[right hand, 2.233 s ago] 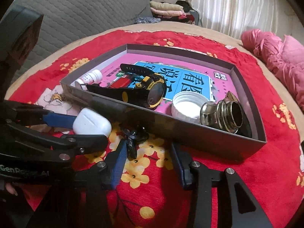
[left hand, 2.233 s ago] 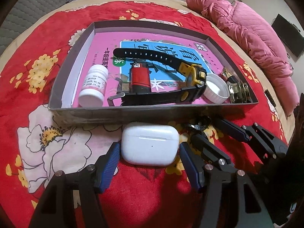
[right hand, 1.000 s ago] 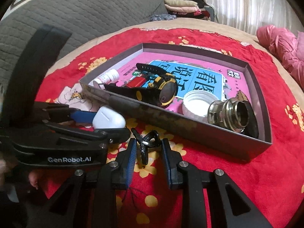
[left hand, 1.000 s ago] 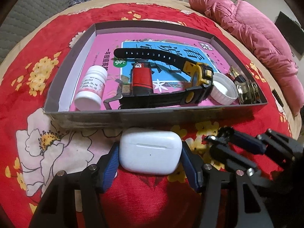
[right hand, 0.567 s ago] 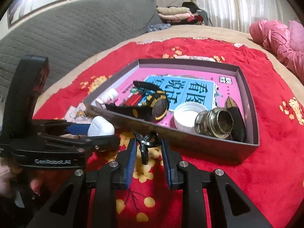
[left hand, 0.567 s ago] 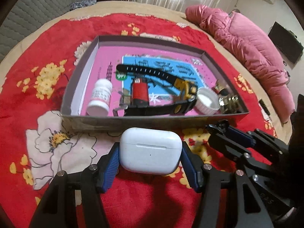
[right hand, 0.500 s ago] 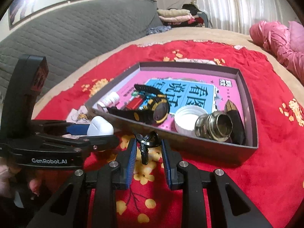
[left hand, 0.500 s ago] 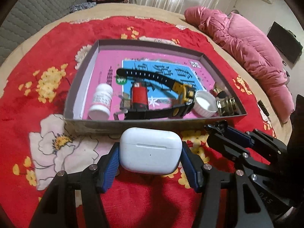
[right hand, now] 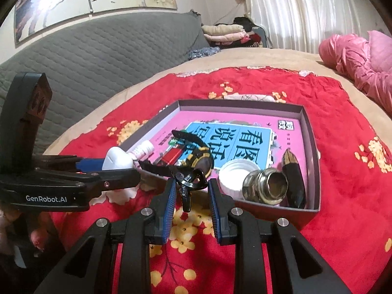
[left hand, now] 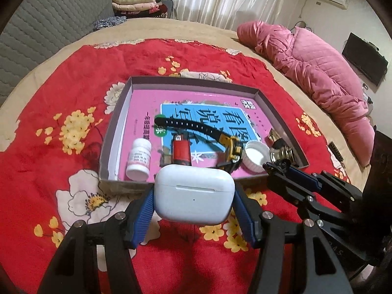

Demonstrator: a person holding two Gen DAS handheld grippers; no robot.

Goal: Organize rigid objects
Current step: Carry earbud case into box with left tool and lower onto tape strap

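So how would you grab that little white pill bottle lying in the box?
Pinch the white pill bottle across its round body, coming from above. It lies on its side near the box's left wall, cap end toward the front, so its sides are free.

right tongs (right hand: 191,191) pinch a black clip (right hand: 188,183) beside the box (right hand: 314,171).

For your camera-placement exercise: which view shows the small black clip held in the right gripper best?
The right wrist view. There the black clip sits close and centred between the right gripper pads, its loop and tail visible. In the left wrist view only a dark lump of the clip shows at that gripper's tip.
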